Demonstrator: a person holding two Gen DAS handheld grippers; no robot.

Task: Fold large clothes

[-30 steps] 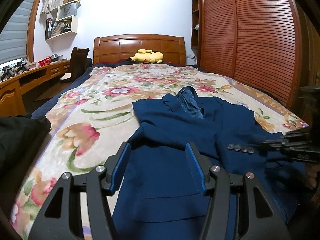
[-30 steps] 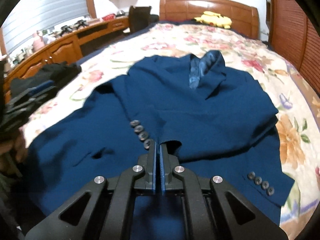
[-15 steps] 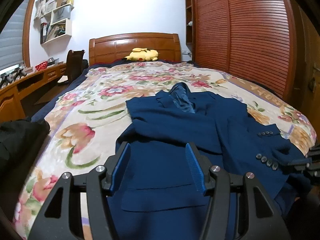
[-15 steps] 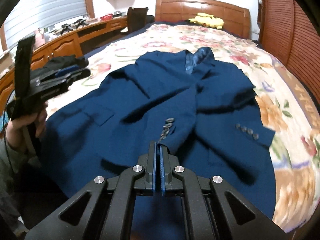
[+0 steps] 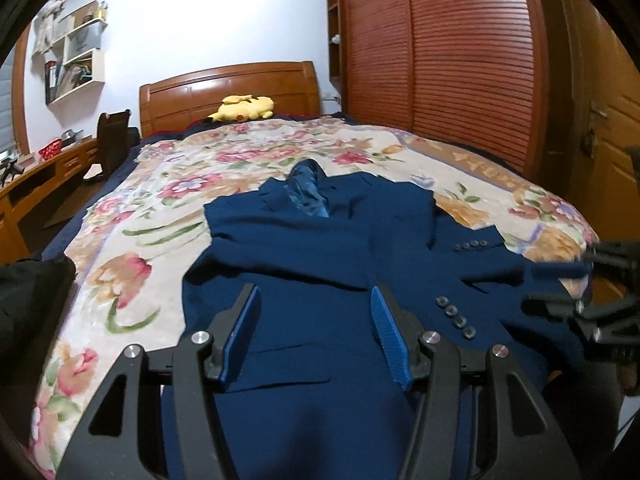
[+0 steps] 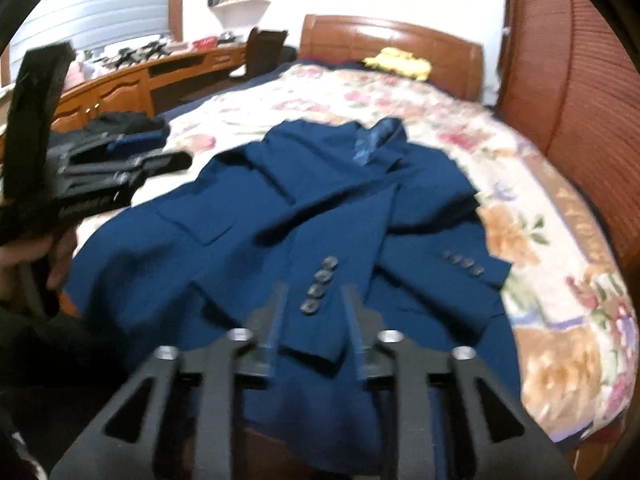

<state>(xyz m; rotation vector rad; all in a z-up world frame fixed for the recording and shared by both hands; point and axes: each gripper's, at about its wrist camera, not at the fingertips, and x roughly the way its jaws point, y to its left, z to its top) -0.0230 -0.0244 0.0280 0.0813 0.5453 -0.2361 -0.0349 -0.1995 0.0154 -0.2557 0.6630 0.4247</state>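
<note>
Navy jacket [image 5: 320, 264] spread front-up on the floral bedspread [image 5: 132, 264], both sleeves [image 6: 320, 292] already crossed over the chest, 2 cuffs with buttons showing. Right gripper [image 6: 314, 312] just opened, jaws apart, cuff lying loose between; left gripper [image 5: 316, 332] apart too, clamping nothing. Probably left: folding the body crosswise.

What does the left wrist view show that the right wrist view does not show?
Only the left wrist view: the pale door with a metal handle and the white wall shelves. Only the right wrist view: the grey window blind and a hand holding the left tongs. Both: the dark blue suit jacket on the floral bedspread and the yellow plush toy.
</note>
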